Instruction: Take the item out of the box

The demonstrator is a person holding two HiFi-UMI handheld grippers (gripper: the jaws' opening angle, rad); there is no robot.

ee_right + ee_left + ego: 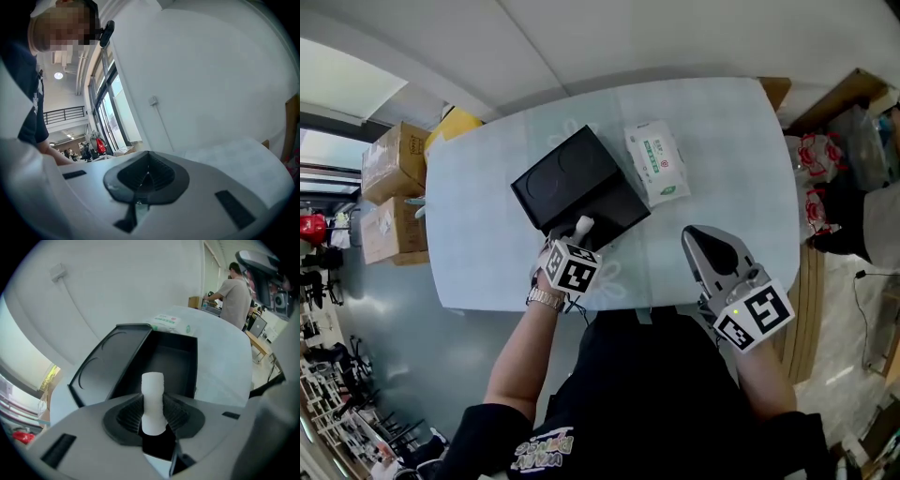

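Broadly, an oval table (722, 169) under a pale patterned cloth fills the middle of the head view, with stacked cardboard cartons (394, 164) on the floor beyond its left end. On the cloth sits a black box (614, 208), open, its lid (565, 175) folded back flat on the far left side with two round recesses showing in its inner face. Just beside the box on the right lies a white pack of wet wipes (657, 161) with green print, close to the box but not overlapping it.

The right gripper (146, 174) hangs over the table's near right edge, well apart from the box. Its ribbed dark pads are pressed together with nothing between them.

The left gripper (153, 414) is tilted steeply down at the near corner of the box. It is clenched on a small white cylindrical item (153, 390), pinching the narrower lower part between its ribbed pads. The wider top end stands upright above the jaws, seen against the dark hollow of the box. From the head view the item shows as a white stub right at the box's near rim. Whether its lower end is clear of the rim cannot be told.
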